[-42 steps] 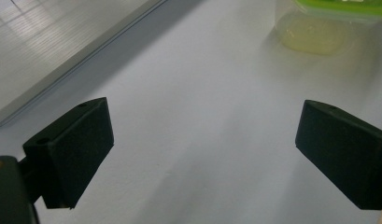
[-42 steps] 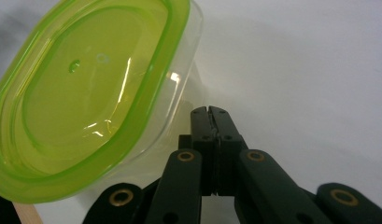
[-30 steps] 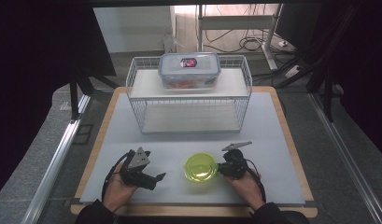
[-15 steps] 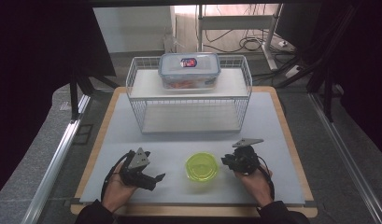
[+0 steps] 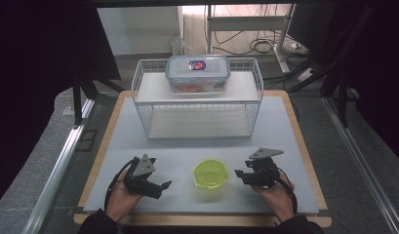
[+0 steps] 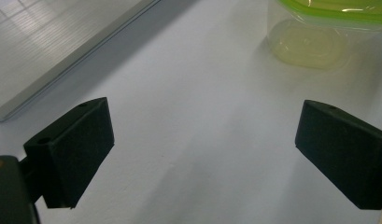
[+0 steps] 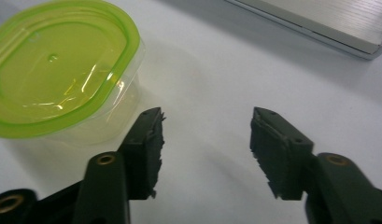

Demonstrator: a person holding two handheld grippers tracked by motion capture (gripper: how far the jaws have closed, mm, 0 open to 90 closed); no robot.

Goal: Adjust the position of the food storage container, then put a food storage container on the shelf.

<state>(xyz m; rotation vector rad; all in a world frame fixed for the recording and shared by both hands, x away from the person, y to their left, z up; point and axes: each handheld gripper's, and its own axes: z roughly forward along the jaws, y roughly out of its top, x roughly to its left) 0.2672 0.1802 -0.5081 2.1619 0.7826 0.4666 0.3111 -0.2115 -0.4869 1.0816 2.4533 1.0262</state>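
A small clear tub with a lime-green lid (image 5: 211,174) stands on the white mat (image 5: 187,146) between my two hands. My left gripper (image 5: 164,185) rests to its left, pointing at it, with its jaws wide open. In the left gripper view the left gripper (image 6: 205,135) has only bare mat between its pads, and the tub (image 6: 319,32) sits ahead at the top right. My right gripper (image 5: 239,174) is to the right of the tub and apart from it. The right gripper (image 7: 207,121) has jaws that have just been opening, with nothing between them. The tub (image 7: 58,70) lies just left of the right gripper's left jaw.
A white wire rack (image 5: 197,105) stands at the back of the mat, with a clear lidded food box (image 5: 198,73) on its top shelf. The edge of its pale bottom board (image 7: 319,23) runs close beyond the jaws. The wooden table rim (image 5: 304,146) frames the mat.
My right gripper drew back to the right, away from the tub's rim, and its jaws went from shut to open. The tub and the left gripper stayed put.
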